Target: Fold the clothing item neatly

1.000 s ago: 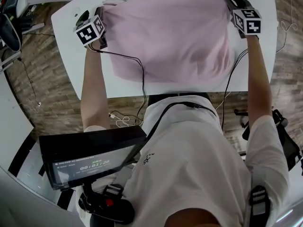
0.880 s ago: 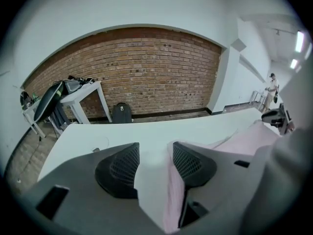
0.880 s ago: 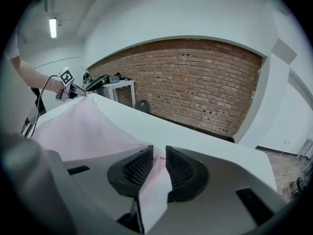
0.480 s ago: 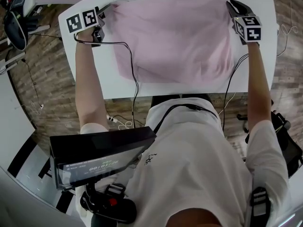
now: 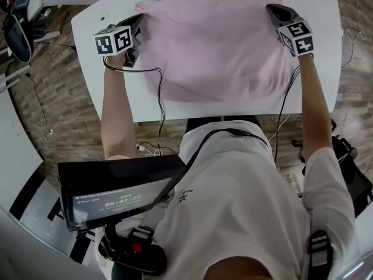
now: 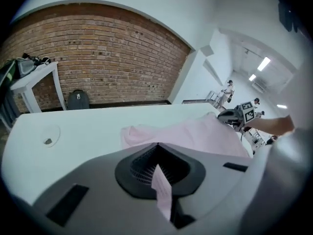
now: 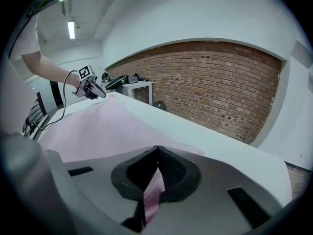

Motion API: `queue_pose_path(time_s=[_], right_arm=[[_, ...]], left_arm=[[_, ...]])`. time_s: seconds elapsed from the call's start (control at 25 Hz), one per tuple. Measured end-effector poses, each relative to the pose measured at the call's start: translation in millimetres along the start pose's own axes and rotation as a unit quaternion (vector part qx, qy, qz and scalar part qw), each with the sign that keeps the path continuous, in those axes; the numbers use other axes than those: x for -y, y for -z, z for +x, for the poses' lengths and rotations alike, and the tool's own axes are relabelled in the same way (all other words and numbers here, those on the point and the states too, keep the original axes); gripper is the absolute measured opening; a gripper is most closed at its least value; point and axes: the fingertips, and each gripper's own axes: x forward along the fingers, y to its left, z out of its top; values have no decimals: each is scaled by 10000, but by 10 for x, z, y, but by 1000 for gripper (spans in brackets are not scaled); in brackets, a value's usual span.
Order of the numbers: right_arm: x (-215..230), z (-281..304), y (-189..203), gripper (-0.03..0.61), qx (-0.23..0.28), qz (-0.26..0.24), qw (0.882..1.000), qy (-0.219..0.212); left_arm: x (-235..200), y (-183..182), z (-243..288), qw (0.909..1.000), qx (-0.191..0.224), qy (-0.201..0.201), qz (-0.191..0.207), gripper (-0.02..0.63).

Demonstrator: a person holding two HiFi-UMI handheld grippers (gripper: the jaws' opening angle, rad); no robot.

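1. The pink garment (image 5: 215,45) lay spread across the white table (image 5: 326,16), filling the upper middle of the head view. Its lower edge was rumpled and bunched toward the lower right.
2. Half a second before, the left gripper (image 5: 139,21) had stood wide open over bare table, off the cloth's upper left corner. It had since moved in to that corner, and its jaws had just been closing. In the left gripper view they were drawn together on a thin fold of pink fabric.
3. The right gripper (image 5: 273,10) had shifted slightly inward at the garment's upper right corner. Its jaws, partly open before, had also just closed. The right gripper view showed a strip of the same pink cloth pinched between them.
4. Both top corners were therefore held at once, and the cloth between them rose a little off the table in both gripper views.
5. In my judgement the grasp stage was finished. The top edge looked ready to be lifted and carried toward the lower edge for a fold, which had not yet been made.
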Motion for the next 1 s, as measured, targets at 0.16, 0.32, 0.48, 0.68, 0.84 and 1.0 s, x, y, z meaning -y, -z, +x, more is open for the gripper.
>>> queue_pose_path(time_s=[0.16, 0.32, 0.48, 0.68, 0.84, 1.0], right_arm=[[99, 91, 130, 3, -306, -66, 9994, 130], [480, 78, 367, 3, -555, 287, 9952, 754], [697, -20, 461, 3, -590, 453, 9907, 1138], [792, -59, 491, 3, -588, 534, 9872, 1386], [723, -128, 366, 3, -396, 285, 9883, 1447], [292, -80, 216, 3, -153, 129, 9983, 545]], left_arm=[[-62, -82, 181, 9989, 113, -443, 55, 3], [-266, -115, 287, 9947, 175, -1017, -39, 3], [-229, -205, 284, 9925, 364, -1168, 14, 3], [133, -125, 120, 9966, 597, -496, -278, 3], [174, 206, 266, 9985, 65, -539, -82, 3], [-67, 265, 341, 9952, -119, -963, -107, 3]])
